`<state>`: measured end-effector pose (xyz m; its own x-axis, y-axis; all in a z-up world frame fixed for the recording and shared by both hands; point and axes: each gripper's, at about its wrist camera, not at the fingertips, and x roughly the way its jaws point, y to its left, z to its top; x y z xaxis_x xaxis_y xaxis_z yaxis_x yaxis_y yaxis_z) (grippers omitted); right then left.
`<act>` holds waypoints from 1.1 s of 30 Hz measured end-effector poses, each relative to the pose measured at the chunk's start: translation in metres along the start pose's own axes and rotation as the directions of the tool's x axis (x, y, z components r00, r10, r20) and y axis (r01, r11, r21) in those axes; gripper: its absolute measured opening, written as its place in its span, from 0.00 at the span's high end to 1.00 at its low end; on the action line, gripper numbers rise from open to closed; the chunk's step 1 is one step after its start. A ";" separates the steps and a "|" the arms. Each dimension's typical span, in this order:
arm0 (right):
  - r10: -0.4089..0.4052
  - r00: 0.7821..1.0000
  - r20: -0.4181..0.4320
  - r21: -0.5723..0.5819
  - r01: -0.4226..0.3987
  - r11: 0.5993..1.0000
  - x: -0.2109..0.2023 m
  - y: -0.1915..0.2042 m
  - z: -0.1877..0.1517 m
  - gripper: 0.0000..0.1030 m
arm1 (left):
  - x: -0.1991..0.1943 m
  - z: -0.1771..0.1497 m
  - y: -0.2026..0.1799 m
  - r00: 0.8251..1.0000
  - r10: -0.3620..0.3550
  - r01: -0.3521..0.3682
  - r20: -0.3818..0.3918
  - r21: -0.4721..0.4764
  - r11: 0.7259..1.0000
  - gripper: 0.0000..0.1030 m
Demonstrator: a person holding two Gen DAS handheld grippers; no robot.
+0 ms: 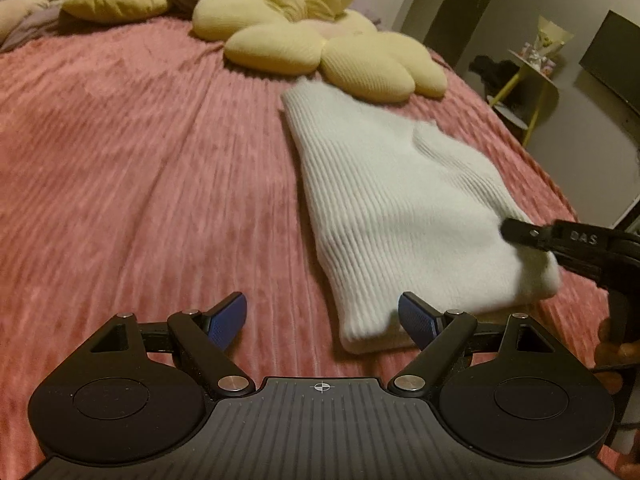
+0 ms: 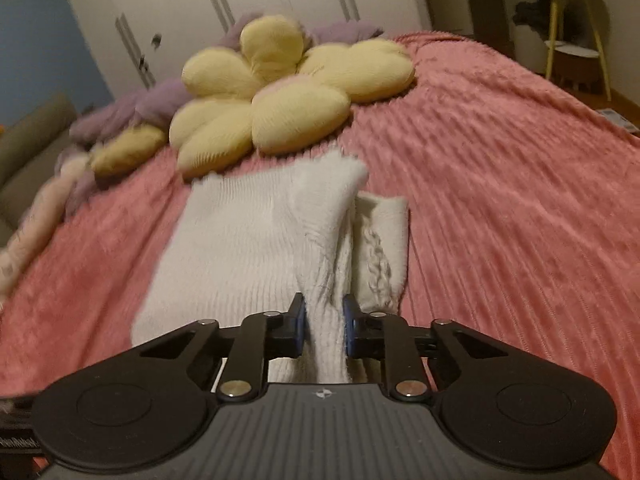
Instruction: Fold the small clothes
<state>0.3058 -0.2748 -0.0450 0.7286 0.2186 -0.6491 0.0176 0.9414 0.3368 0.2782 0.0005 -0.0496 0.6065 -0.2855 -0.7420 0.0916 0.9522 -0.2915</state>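
We've got our right hand-held gripper [image 2: 323, 326] pinched narrow on a bunched ridge of the white knit garment [image 2: 248, 240], blue pads pressing the fabric from both sides and lifting that fold off the pink bedspread [image 2: 500, 200]. The rest of the garment lies flat on the bed, just in front of the yellow flower cushion [image 2: 280, 92]. Our left hand-held gripper [image 1: 322, 320] has its jaws spread wide with nothing between them, its right pad just beside the garment's near corner. From the left view, the right gripper's black finger overlaps the knit's right edge.
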 end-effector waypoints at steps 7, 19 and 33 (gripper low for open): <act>-0.098 0.995 -0.012 0.020 0.098 0.995 0.002 -0.016 -0.027 0.80 | -0.001 0.015 0.007 0.999 0.035 -0.035 0.017 -0.016 0.999 0.15; -0.080 0.989 0.121 -0.176 0.101 0.979 0.031 0.023 0.026 0.76 | 0.065 0.069 -0.019 0.999 0.020 -0.016 0.041 -0.082 0.997 0.12; -0.098 0.985 0.140 -0.254 0.131 0.958 0.055 0.005 0.013 0.69 | 0.077 0.052 -0.014 1.000 0.024 -0.024 -0.007 -0.041 0.999 0.07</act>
<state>0.3554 -0.2616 -0.0703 0.8121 0.0876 -0.5769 -0.0615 0.9960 0.0647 0.3649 -0.0287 -0.0707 0.6028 -0.2638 -0.7530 0.0443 0.9534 -0.2986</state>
